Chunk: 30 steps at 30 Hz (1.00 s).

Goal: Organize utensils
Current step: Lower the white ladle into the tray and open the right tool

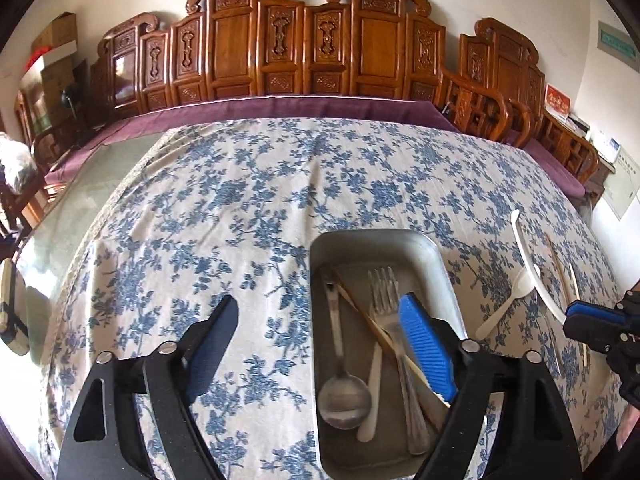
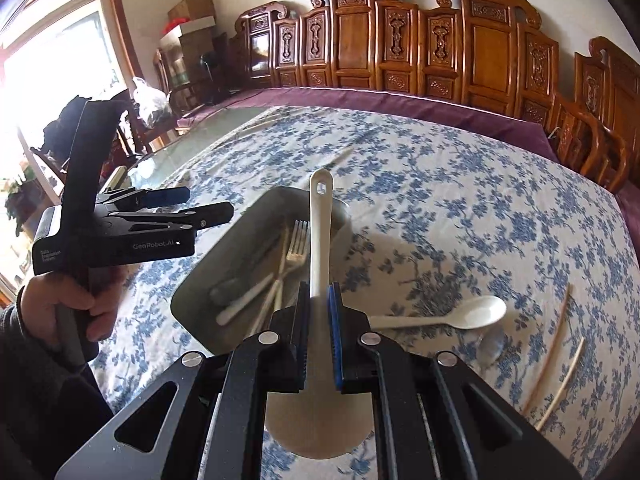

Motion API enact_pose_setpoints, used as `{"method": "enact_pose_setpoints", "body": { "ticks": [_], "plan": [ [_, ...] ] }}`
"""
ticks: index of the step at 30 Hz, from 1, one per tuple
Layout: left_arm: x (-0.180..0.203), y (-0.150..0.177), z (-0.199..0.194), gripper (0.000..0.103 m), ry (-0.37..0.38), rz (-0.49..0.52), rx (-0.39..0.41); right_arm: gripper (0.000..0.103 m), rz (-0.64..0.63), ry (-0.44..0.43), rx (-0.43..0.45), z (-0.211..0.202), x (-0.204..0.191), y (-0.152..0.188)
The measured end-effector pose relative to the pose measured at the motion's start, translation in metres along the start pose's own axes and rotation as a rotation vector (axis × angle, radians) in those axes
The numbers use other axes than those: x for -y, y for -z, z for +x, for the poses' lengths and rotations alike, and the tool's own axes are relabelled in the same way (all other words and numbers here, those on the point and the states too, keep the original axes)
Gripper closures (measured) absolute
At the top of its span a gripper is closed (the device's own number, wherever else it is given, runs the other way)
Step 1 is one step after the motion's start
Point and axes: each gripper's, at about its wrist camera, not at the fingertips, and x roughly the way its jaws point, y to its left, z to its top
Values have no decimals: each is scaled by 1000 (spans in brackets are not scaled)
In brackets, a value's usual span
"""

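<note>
A metal tray point(image 1: 376, 240) point(image 2: 240, 216) sits on the floral tablecloth and holds a metal spoon point(image 1: 340, 396), forks point(image 1: 384, 292), a white utensil and a chopstick. My left gripper point(image 1: 320, 344) is open and empty, with its right finger over the tray. My right gripper point(image 2: 319, 320) is shut on a large white rice paddle point(image 2: 320, 232), handle pointing forward above the tray's near edge; the paddle also shows in the left wrist view point(image 1: 528, 264). A white plastic spoon point(image 2: 452, 316) point(image 1: 508, 304), a metal spoon point(image 2: 490, 344) and two chopsticks point(image 2: 554, 344) lie on the cloth right of the tray.
Carved wooden chairs point(image 1: 280, 40) line the table's far side. The glass tabletop point(image 1: 80, 200) is bare on the left, beyond the cloth. A person's hand point(image 2: 68, 300) holds the left gripper handle.
</note>
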Motion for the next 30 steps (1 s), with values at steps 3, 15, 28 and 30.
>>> {"method": "enact_pose_setpoints", "body": {
  "ticks": [3, 15, 28, 30],
  "plan": [
    [-9, -2, -1, 16, -12, -8, 2, 92, -12, -17, -5, 9, -11, -7],
    [-43, -8, -10, 14, -34, -59, 22, 92, 12, -67, 4, 43, -39, -32],
    [-62, -9, -9, 14, -45, -94, 10, 92, 87, -53, -61, 102, -55, -22],
    [-62, -9, -8, 14, -46, -93, 7, 92, 110, -54, -76, 109, -55, -18]
  ]
}}
